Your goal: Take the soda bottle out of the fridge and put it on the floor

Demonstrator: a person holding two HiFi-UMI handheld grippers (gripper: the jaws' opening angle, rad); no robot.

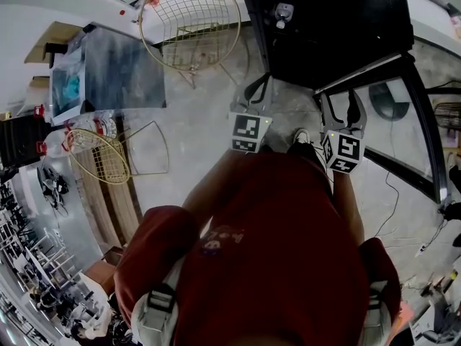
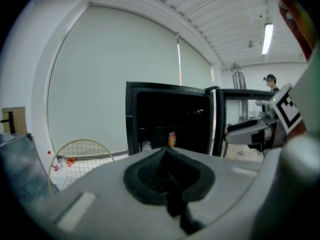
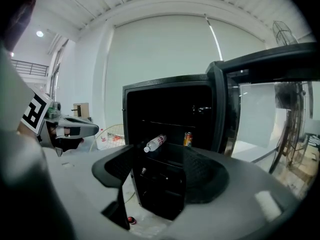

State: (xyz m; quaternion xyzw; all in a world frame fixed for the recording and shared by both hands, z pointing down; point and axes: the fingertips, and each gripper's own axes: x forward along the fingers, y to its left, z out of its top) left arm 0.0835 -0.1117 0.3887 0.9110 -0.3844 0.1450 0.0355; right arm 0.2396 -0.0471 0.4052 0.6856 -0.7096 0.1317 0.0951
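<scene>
The right gripper (image 3: 160, 176) fills the lower frame, jaws apart and empty. Beyond them, at centre, the black fridge (image 3: 167, 84) stands open. On its shelf a soda bottle (image 3: 155, 143) lies tilted, near an upright can (image 3: 188, 139).

A: Where's the fridge (image 1: 324, 27)?
B: Twelve o'clock from the person (image 1: 274, 251). Its door (image 1: 403, 121) swings out at two o'clock, and a wire basket (image 1: 191, 24) sits on the floor (image 1: 202, 121) at eleven.
A: Inside?
B: The soda bottle (image 3: 155, 143), with a can (image 3: 188, 138) at its three o'clock.

Black fridge (image 3: 167, 106); orange can (image 3: 188, 138); clear, red-labelled bottle (image 3: 155, 143)
</scene>
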